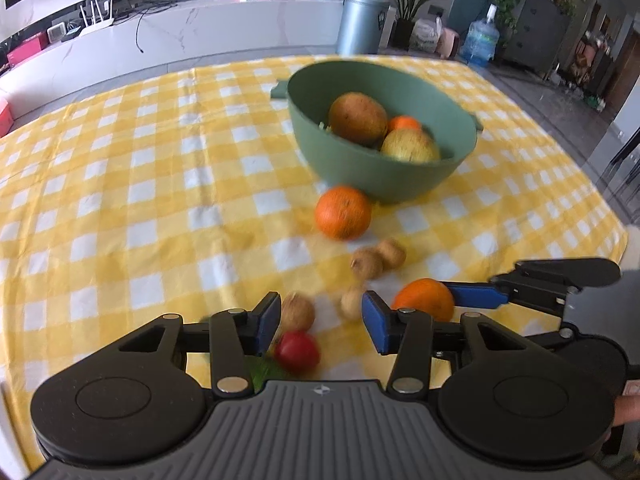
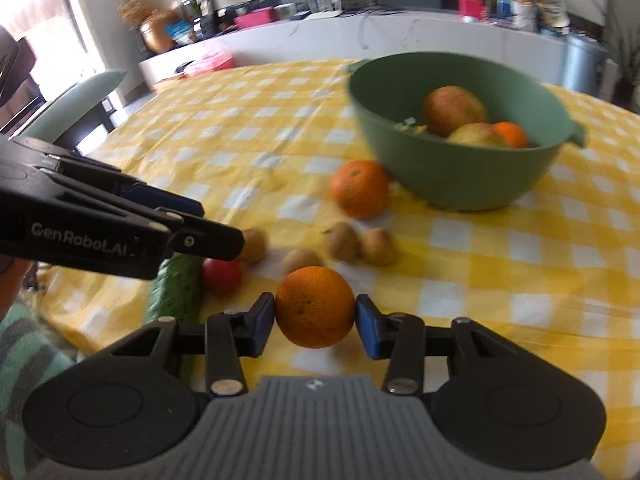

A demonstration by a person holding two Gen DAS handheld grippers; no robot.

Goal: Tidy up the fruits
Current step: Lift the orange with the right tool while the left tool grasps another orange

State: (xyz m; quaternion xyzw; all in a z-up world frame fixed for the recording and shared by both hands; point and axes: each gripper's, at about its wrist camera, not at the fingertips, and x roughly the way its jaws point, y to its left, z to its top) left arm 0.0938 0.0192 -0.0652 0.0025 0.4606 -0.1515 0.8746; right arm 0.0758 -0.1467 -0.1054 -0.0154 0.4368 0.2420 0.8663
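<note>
My right gripper (image 2: 316, 316) is clamped on an orange (image 2: 315, 306), pads on opposite sides at its widest. Firm rind, rounded, can roll out, so I judge moderate squeeze across the middle is right. My left gripper (image 1: 322, 322) is apart over the cloth (image 1: 120, 200), nothing held; a small brown fruit (image 1: 297, 312) and a red fruit (image 1: 297, 351) sit between the jaws. Red one probably soft, grip lightly. Second orange (image 1: 343, 212) lies beside the bowl (image 1: 384, 184), which already holds fruit.
</note>
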